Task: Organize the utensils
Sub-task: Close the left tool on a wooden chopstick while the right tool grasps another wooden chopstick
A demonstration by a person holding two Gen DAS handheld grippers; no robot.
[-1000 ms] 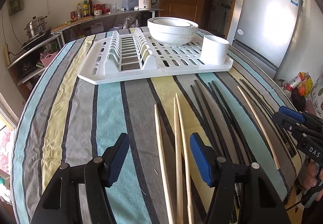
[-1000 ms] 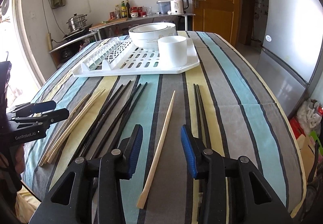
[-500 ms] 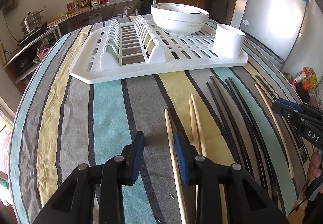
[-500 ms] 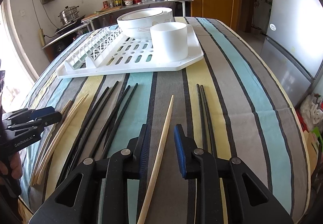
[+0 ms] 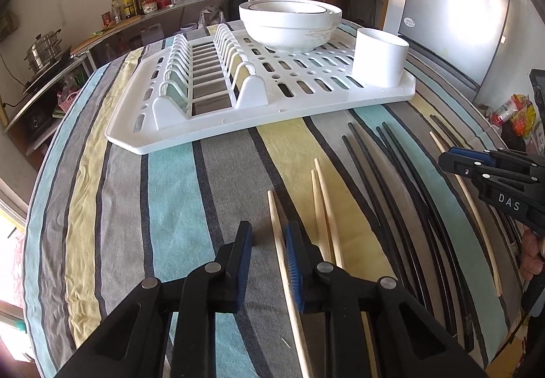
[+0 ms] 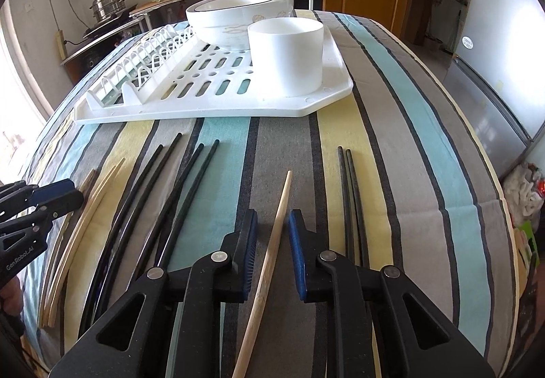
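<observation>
Two claws, jaws just closing — left claw (image 5: 267, 241) and right claw (image 6: 272, 231) each straddle one wooden chopstick (image 6: 277, 224); neither pinched.

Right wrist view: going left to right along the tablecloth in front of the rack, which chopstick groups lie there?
Pale wooden chopsticks → four black chopsticks → single pale wooden chopstick between the right gripper fingers → black chopstick pair.

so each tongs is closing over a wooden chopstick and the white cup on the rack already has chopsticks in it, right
Not quite: the cup is not shown holding any chopsticks; none stick up from it in the right wrist view. The rest holds: the left tongs and right tongs have just been closing, each with a wooden chopstick between its jaws, not yet pinched.
</observation>
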